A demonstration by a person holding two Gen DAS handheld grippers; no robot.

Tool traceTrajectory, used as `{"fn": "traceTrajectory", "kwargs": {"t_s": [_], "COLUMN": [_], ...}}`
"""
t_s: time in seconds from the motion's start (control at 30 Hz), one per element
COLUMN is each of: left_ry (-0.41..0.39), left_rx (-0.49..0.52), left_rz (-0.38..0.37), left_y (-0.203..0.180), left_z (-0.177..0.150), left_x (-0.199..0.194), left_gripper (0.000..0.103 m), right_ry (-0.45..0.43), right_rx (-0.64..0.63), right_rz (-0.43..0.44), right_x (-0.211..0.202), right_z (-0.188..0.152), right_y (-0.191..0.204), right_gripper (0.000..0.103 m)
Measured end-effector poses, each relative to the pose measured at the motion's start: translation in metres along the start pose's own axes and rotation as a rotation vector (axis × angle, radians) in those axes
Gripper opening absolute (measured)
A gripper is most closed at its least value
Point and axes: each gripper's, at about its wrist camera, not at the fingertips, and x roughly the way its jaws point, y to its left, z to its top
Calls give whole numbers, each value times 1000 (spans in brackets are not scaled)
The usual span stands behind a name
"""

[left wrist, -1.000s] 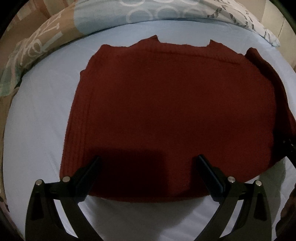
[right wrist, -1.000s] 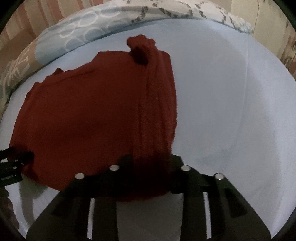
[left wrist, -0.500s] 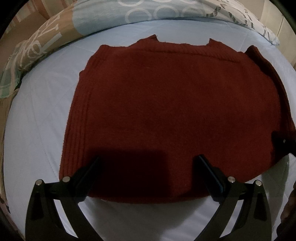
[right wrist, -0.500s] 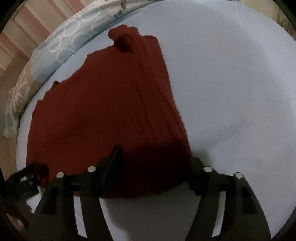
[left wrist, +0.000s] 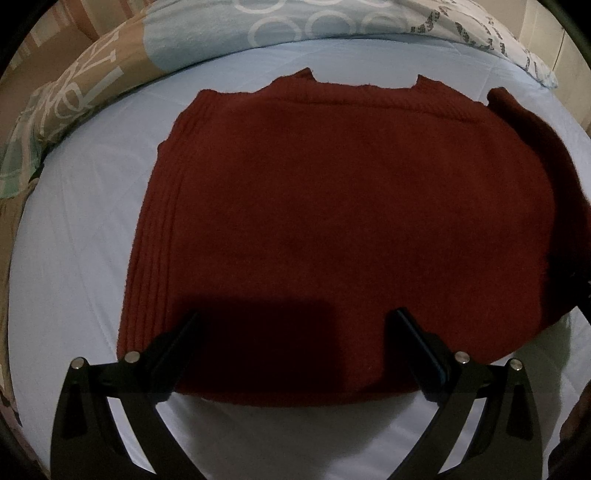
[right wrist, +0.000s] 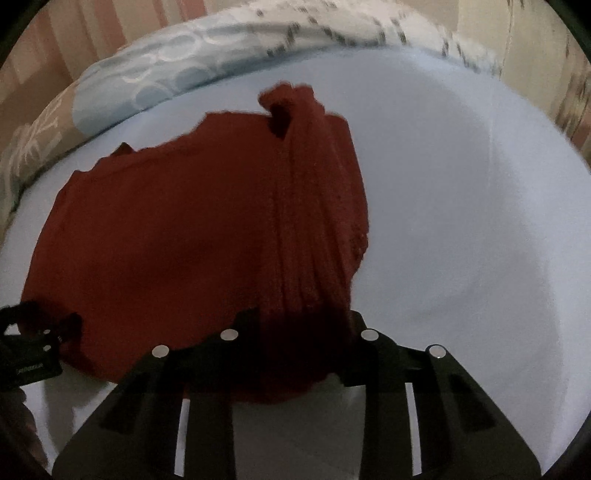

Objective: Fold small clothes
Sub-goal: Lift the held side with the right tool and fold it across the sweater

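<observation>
A dark red knitted sweater (left wrist: 351,229) lies on a pale blue bed sheet (left wrist: 81,229), spread mostly flat, its ribbed neckline towards the pillows at the head of the bed. Its near hem runs close to the bed's near edge. In the left wrist view the body looks smooth and wide, with ribbing down its left side and a darker fold of fabric along its right side. In the right wrist view that right side (right wrist: 317,221) is gathered into a long bunched ridge, running from a small knot of fabric at the far end down to the near hem.

The left gripper (left wrist: 295,321) hovers over the near hem of the sweater with its fingers (left wrist: 177,343) spread wide apart, holding nothing; the fabric between them lies in shadow. The same gripper shows as a dark shape at the left edge of the right wrist view (right wrist: 33,343), by the sweater's near left corner.

The right gripper (right wrist: 299,325) sits at the near end of the bunched ridge. Its fingers (right wrist: 240,325) are drawn close on either side of the red fabric, and the cloth fills the gap between them, so it is clenched on the sweater. This view is slightly blurred.

A patterned pillow (left wrist: 303,22), light blue with white rings, lies along the far edge of the bed, with a tan and white patterned cover (left wrist: 74,96) at the far left corner. The sheet to the right of the sweater is bare.
</observation>
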Motion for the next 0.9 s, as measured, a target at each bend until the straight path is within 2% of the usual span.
{"fn": "traceTrajectory", "kwargs": {"t_s": [0.07, 0.23, 0.6, 0.77, 0.9], "left_ry": [2, 1, -24, -43, -59], "left_rx": [-3, 1, -6, -39, -61], "left_rz": [-2, 10, -13, -62, -58], "left_y": [0, 0, 15, 46, 79], "left_z": [-1, -1, -1, 6, 9], "left_x": [3, 9, 12, -1, -8], "left_gripper": [101, 101, 101, 101, 101], "right_ry": [-44, -117, -174, -225, -255], "right_rx": [-22, 1, -6, -23, -47], "right_rz": [-22, -1, 71, 127, 173], "right_x": [-8, -21, -36, -49, -56], "right_z": [-1, 1, 9, 17, 21], "right_y": [7, 16, 36, 63, 89], "right_gripper": [28, 27, 26, 26, 24]}}
